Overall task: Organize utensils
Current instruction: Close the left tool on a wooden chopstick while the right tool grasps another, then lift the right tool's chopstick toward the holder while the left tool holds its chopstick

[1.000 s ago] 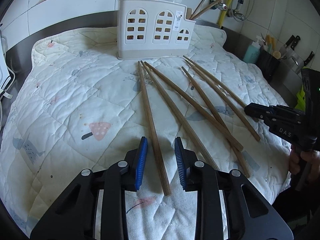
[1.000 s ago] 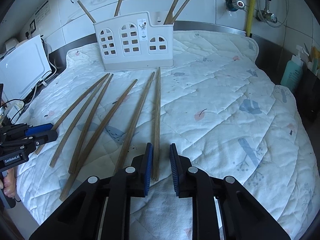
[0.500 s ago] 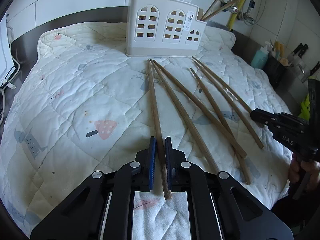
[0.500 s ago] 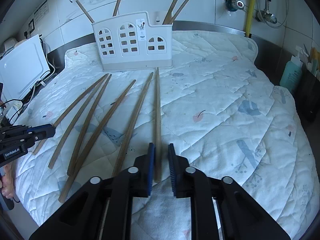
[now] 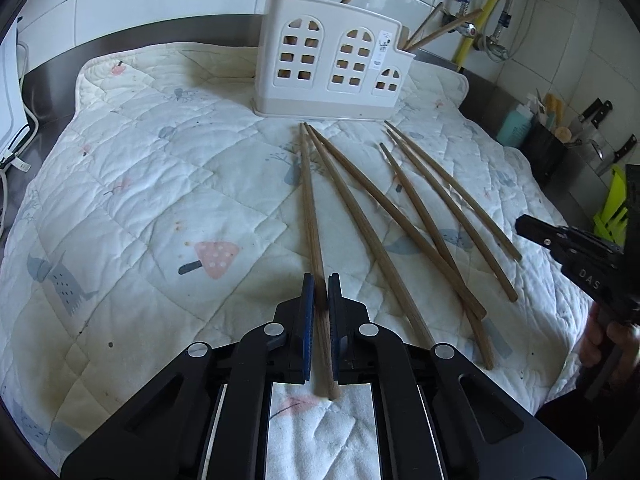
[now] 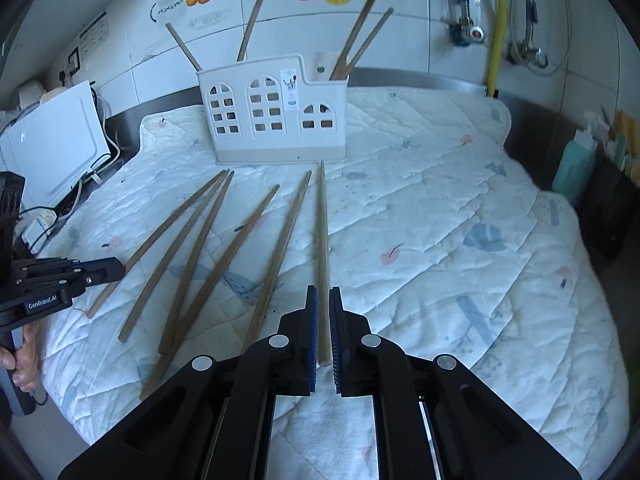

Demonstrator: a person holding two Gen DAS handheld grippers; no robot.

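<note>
Left wrist view: both grippers each pinch a chopstick on the quilted mat by tiled walls.

The left gripper sits at 6 o'clock, its blue-padded fingers pressed against both sides of the leftmost chopstick, whose butt end pokes out behind them. Five more chopsticks fan across the quilted cloth toward 3 o'clock. The white utensil holder stands at 12 o'clock with sticks in it. The right gripper enters at 3 o'clock, held by a hand.
</note>
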